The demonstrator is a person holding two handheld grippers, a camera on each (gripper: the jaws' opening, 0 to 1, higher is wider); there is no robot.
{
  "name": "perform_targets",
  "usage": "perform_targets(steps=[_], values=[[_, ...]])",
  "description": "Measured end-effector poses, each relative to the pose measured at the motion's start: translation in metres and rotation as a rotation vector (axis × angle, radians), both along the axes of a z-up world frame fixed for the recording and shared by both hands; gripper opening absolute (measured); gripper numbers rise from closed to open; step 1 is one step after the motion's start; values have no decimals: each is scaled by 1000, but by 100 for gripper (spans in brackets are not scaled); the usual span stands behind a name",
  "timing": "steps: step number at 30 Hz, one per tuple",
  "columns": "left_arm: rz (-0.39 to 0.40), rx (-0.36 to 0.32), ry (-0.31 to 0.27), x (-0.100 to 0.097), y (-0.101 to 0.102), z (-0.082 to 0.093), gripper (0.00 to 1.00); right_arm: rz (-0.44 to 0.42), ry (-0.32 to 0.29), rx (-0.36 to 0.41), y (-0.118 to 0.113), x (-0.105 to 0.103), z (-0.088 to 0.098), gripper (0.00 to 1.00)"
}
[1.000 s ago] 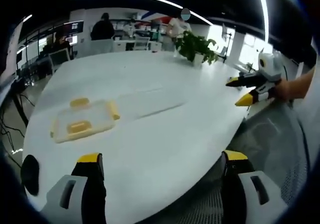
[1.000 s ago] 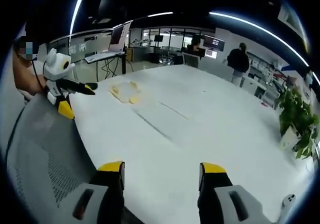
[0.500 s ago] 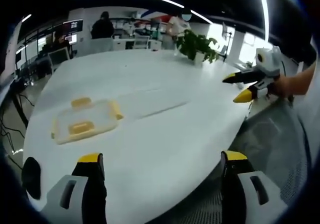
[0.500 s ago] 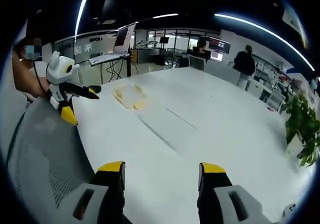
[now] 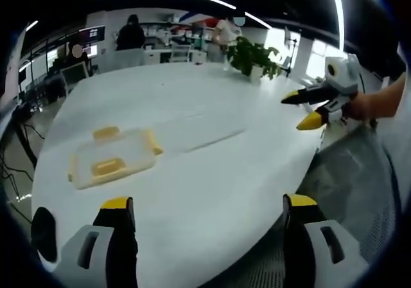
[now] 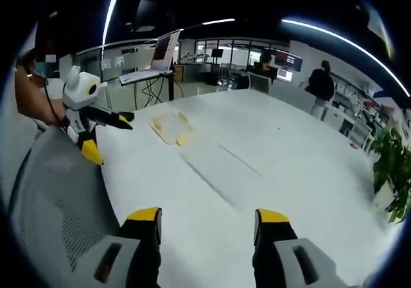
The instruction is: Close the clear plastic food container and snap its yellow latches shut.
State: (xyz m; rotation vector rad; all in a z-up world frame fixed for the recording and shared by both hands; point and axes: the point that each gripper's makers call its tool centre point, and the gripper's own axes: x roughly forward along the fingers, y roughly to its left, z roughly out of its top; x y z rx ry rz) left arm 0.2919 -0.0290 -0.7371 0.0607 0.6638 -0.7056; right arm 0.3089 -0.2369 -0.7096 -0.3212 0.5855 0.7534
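Both grippers, left gripper (image 5: 204, 212) and right gripper (image 6: 207, 222), hover w/ jaws spread wide and holding nothing, prob bc the clear container (image 5: 113, 157) sits far-left on the white table (image 5: 212, 172), its 2 yellow latches (image 5: 106, 133) not yet reached.

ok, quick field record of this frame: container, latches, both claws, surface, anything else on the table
container: clear plastic food container lying flat on the white table, nothing touching it
latches: yellow latches visible; snapped or not, cannot tell
left claw: open, empty, over the near table edge, apart from the container
right claw: open, empty, above the table
other: potted plant at the far side; mesh chair back beside the table
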Motion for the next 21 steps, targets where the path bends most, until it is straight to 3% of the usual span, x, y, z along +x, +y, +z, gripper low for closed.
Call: perform_targets(steps=[21], values=[[-31,33,7,6,9,-5,90,33,-9,28,21,20,7,55]])
